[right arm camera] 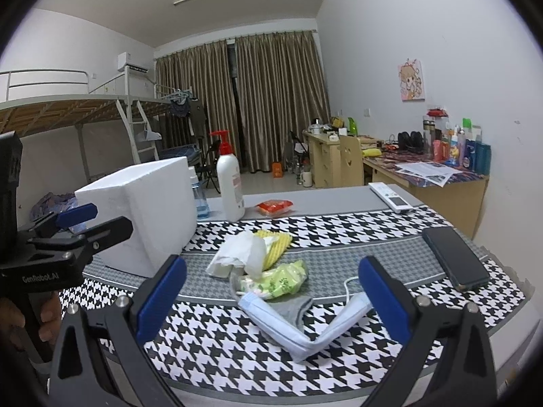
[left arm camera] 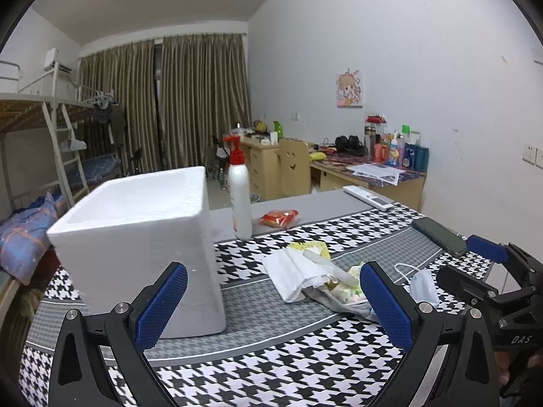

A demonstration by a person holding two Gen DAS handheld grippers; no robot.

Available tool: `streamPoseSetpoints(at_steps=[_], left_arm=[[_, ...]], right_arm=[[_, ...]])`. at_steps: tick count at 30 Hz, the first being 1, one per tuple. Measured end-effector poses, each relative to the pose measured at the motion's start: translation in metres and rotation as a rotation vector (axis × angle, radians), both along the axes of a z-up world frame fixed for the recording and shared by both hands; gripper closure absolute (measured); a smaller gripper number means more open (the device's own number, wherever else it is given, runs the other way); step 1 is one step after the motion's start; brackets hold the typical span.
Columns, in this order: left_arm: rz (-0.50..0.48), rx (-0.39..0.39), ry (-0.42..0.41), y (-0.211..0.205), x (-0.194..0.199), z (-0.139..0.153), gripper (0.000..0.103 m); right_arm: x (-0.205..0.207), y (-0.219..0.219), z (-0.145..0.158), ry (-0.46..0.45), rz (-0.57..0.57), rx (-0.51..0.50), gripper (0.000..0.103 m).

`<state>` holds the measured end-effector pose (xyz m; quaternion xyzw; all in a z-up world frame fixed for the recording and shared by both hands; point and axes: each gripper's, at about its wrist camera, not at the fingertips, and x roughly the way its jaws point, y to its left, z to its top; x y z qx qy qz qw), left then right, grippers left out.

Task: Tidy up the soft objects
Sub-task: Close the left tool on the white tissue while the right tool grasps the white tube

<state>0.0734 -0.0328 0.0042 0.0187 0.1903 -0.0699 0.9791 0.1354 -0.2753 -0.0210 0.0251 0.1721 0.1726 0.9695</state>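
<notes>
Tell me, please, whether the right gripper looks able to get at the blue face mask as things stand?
Probably yes: the right gripper is open, and the face mask lies folded on the tablecloth between its fingers, with nothing on top of it.

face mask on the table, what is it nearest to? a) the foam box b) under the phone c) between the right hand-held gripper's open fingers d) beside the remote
c: the face mask lies folded on the houndstooth cloth between the spread fingers of the right hand-held gripper, apart from the foam box, the phone and the remote.
</notes>
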Motion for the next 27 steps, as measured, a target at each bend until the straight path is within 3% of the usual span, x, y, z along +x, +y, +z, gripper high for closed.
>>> streamPoseSetpoints(at_steps=[12,27], left_arm=[[-0.01,0.016,0.07,-0.015,0.025,-0.005,0.001],[0.013,0.029,0.164,-0.031,0.06,-0.018,0.001]], right_arm=[[0.019,-0.014,0.004,0.042,0.004,0.01,0.0],[0.049,-0.008,0.004,0.093,0.057,-0.054,0.0]])
